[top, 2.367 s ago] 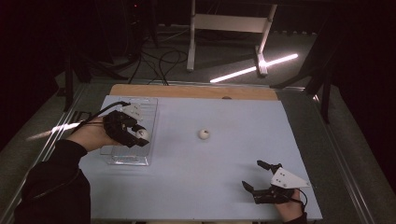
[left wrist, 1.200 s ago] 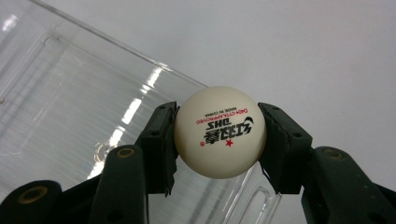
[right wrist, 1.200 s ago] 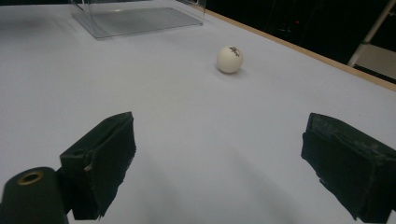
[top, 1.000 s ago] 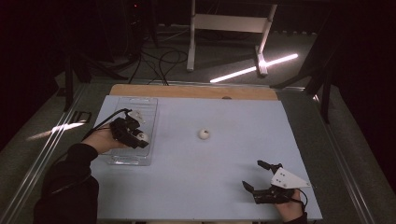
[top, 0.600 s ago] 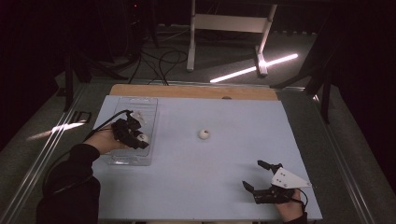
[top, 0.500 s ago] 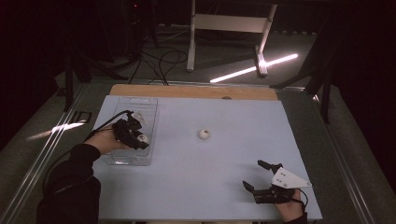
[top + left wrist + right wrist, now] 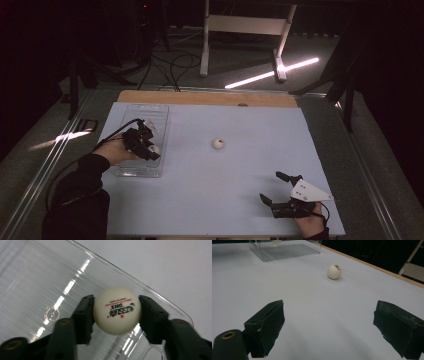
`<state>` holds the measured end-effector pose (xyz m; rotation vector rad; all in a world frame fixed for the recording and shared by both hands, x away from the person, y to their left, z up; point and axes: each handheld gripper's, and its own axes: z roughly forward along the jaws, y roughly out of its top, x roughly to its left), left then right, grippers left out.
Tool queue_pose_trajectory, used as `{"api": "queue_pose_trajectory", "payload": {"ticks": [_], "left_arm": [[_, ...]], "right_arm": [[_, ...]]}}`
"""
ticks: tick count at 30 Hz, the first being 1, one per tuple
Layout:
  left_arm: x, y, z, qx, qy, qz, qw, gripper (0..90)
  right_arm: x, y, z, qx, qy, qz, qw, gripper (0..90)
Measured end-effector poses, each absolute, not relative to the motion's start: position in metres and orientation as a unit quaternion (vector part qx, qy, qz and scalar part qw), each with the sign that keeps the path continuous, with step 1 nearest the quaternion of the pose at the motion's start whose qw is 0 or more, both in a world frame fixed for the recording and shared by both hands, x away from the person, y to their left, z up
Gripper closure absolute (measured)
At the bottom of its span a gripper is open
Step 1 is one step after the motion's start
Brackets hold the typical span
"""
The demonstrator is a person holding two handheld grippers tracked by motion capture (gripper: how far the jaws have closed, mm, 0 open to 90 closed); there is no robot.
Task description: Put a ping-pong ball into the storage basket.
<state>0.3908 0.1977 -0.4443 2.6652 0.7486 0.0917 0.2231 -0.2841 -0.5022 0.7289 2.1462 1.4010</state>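
A white ping-pong ball [image 7: 117,310] with printed lettering sits between the pads of my left gripper [image 7: 116,315], low inside a clear plastic tray [image 7: 37,277]. Both pads still touch the ball, though the jaws have just been opening a little. In the high view, that left gripper [image 7: 148,148] is over the near half of the tray [image 7: 150,111]. A second white ball [image 7: 218,144] lies loose on the pale blue table top [image 7: 225,200]. My right gripper [image 7: 270,186] rests near the front right edge, open and with nothing between its fingers; its own view looks along its jaws at the loose ball [image 7: 334,271].
A wooden strip [image 7: 210,97] borders the far edge of the table. Beyond it stand a white frame [image 7: 245,25] and floor cables in the dark. The clear tray [image 7: 284,251] lies far off in the right gripper view.
My left gripper with the ball has shifted slightly nearer and lower in the tray. The right gripper and the loose ball have not moved.
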Motion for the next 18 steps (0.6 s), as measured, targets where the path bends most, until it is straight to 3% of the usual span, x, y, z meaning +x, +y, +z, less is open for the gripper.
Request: {"api": "queue_pose_trajectory", "payload": {"ticks": [11, 18], "left_arm": [[0.39, 0.2, -0.437, 0.938, 0.288, 0.051, 0.185, 22.9], [0.387, 0.2, -0.431, 0.936, 0.288, 0.028, 0.199, 9.1]], "right_arm": [[0.223, -0.284, -0.502, 0.267, 0.782, 0.511, 0.237, 9.7], [0.222, -0.283, -0.502, 0.269, 0.782, 0.51, 0.235, 9.7]]}}
